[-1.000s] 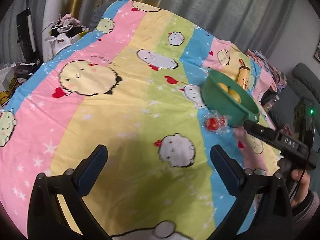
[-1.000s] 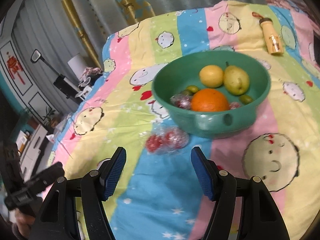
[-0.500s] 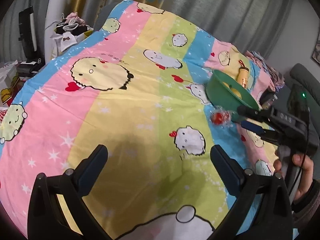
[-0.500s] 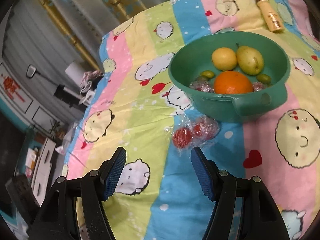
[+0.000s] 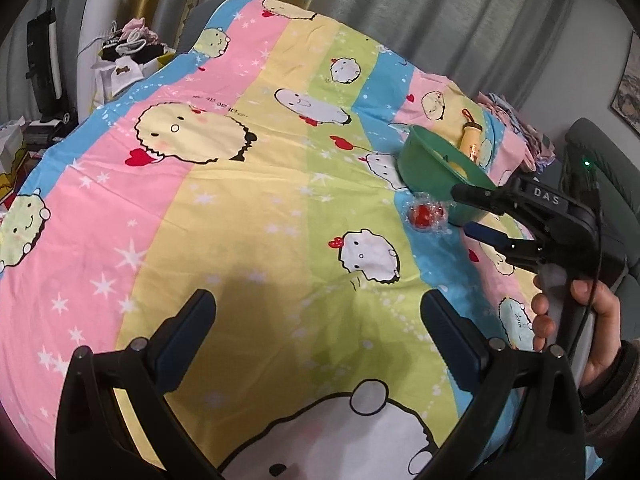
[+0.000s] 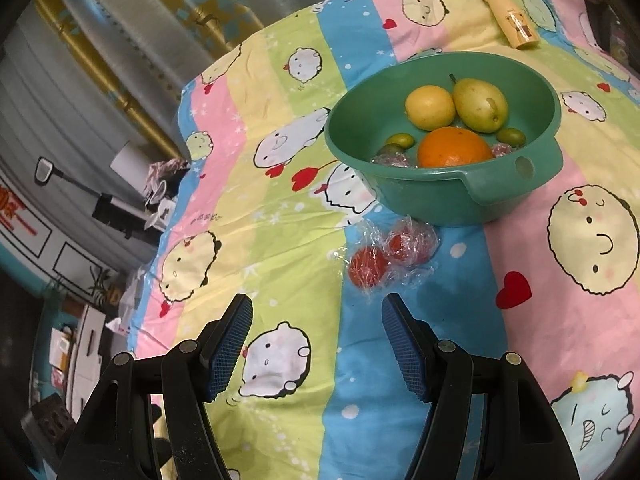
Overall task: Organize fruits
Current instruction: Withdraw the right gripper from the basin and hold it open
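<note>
A green bowl (image 6: pixel 500 196) stands on the striped cartoon bedspread (image 6: pixel 280 248). Inside it lie an orange (image 6: pixel 454 148), a lemon (image 6: pixel 430 106), a pear (image 6: pixel 480 106) and small green fruits (image 6: pixel 400 141). Two red fruits in clear wrap (image 6: pixel 390 256) lie on the cloth just in front of the bowl. My right gripper (image 6: pixel 318 340) hovers open a short way before them, nothing between its fingers. In the left wrist view the bowl (image 5: pixel 434 168) and wrapped red fruits (image 5: pixel 426 216) sit far right, with the right gripper (image 5: pixel 468 210) beside them. My left gripper (image 5: pixel 316 324) is open over bare cloth.
A small yellow bottle (image 6: pixel 510 20) lies on the cloth behind the bowl. Curtains (image 5: pixel 400 12) hang beyond the bed. Clothes and boxes (image 5: pixel 124 56) are piled off the bed's left side. A person's hand (image 5: pixel 576 320) holds the right gripper's handle.
The right gripper rolled, so the bowl and wrapped red fruits shifted right in its view. In the left view the right gripper came further in from the right.
</note>
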{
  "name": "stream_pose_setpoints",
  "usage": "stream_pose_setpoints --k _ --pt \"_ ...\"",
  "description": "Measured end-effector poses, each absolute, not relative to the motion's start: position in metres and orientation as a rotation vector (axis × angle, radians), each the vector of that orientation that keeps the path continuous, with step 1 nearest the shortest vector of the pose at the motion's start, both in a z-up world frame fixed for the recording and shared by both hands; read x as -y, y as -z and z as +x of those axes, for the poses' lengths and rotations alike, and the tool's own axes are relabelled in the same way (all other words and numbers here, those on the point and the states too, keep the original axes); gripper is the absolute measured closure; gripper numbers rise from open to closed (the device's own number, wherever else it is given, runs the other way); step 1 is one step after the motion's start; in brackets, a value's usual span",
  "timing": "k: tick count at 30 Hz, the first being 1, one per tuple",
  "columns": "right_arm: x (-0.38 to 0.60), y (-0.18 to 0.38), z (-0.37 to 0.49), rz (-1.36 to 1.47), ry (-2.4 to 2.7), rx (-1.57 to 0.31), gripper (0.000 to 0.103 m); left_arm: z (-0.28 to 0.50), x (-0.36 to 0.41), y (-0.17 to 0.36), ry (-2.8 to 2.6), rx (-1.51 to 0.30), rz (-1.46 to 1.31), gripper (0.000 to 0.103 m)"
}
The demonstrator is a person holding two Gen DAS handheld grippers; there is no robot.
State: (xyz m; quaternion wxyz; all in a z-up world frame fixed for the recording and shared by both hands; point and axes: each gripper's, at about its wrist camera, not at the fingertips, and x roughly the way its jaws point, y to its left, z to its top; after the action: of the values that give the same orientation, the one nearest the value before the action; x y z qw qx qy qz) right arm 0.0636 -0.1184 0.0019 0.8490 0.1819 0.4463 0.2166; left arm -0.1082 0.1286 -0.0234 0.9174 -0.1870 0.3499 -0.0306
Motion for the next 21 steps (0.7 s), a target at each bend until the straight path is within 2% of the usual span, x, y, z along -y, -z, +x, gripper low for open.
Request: stream_pose_setpoints --k 21 --pt "0.156 0.009 0.051 0.391 -0.502 -0.917 0.035 -0.078 -0.079 0.015 0.131 -0.722 -0.331 0.0"
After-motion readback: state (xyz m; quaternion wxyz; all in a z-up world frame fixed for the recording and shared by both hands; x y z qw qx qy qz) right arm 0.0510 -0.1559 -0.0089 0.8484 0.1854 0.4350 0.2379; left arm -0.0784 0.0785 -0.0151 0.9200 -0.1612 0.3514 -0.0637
